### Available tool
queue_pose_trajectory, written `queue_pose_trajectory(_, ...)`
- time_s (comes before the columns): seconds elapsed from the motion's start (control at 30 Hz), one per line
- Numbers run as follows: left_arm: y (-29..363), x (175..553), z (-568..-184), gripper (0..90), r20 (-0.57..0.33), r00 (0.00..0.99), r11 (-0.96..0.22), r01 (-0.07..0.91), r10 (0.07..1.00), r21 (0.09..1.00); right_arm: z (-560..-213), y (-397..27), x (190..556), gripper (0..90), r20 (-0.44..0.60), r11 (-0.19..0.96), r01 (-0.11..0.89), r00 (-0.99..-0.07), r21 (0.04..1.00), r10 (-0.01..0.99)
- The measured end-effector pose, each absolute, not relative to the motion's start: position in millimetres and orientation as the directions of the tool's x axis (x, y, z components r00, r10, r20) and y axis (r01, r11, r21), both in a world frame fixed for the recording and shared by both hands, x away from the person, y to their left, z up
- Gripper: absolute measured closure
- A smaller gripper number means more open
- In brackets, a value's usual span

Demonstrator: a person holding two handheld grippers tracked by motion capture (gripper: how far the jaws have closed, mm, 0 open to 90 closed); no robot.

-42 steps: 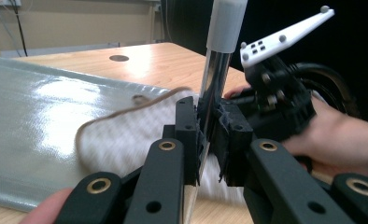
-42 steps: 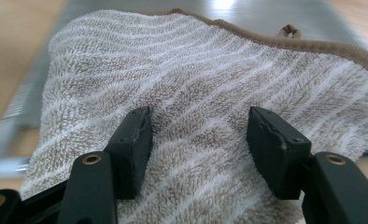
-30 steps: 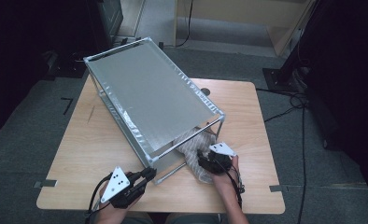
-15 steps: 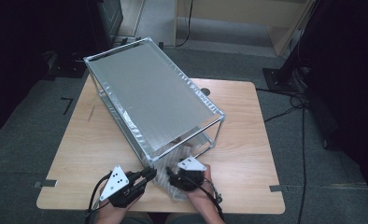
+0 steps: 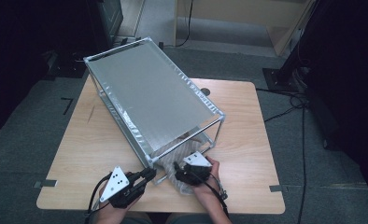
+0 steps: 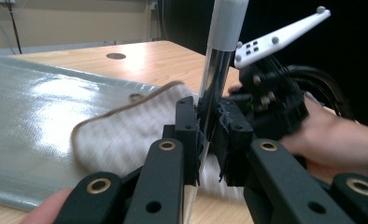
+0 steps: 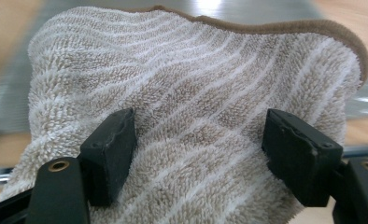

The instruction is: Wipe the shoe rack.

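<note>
From above we see the table lit evenly and the room around it dark. Glare whitens the shelf sheet and the chrome post. Behind the towel, which is sharp, we find only smear, and its near tongs look soft.

left claw: black, brass rivets, grey three-cornered plate | right claw: black, white plate, black cable

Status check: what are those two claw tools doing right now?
Left gripper shut on rack post. Right gripper, jaws just opening, open over towel. Towel at rack's lower shelf.
</note>
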State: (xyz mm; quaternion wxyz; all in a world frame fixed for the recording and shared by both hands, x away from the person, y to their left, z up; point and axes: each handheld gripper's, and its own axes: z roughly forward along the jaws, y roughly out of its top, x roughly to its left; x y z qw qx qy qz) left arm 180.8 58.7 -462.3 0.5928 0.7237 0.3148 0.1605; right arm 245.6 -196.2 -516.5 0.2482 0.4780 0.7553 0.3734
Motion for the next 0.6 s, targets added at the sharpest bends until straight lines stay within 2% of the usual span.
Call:
queue_pose_trajectory(0.13,58,180,-462,81.3,-0.136,0.749,-0.102,0.262,0.648,0.960,-517,-230,260,28.2,0.020,0.194,0.567,-0.348,0.801,0.937)
queue_pose_trajectory(0.2,58,180,-462,81.3,-0.137,0.749,-0.100,0.263,0.649,0.960,-517,-244,263,33.4,0.068,0.151,0.591,-0.332,0.793,0.941)
queue_pose_trajectory(0.27,58,180,-462,81.3,-0.136,0.747,-0.100,0.261,0.650,0.960,-517,-251,264,46.4,0.131,0.124,0.609,-0.357,0.783,0.925)
queue_pose_trajectory(0.37,58,180,-463,81.3,-0.134,0.748,-0.100,0.260,0.650,0.961,-517,-250,261,60.0,0.142,0.136,0.604,-0.390,0.785,0.910)
queue_pose_trajectory(0.47,58,181,-463,81.2,-0.142,0.748,-0.095,0.265,0.648,0.960,-517,-246,258,66.6,0.127,0.150,0.595,-0.398,0.790,0.909)
queue_pose_trajectory(0.6,58,181,-463,81.2,-0.144,0.749,-0.095,0.266,0.646,0.959,-516,-239,252,70.7,0.103,0.195,0.588,-0.434,0.785,0.895)
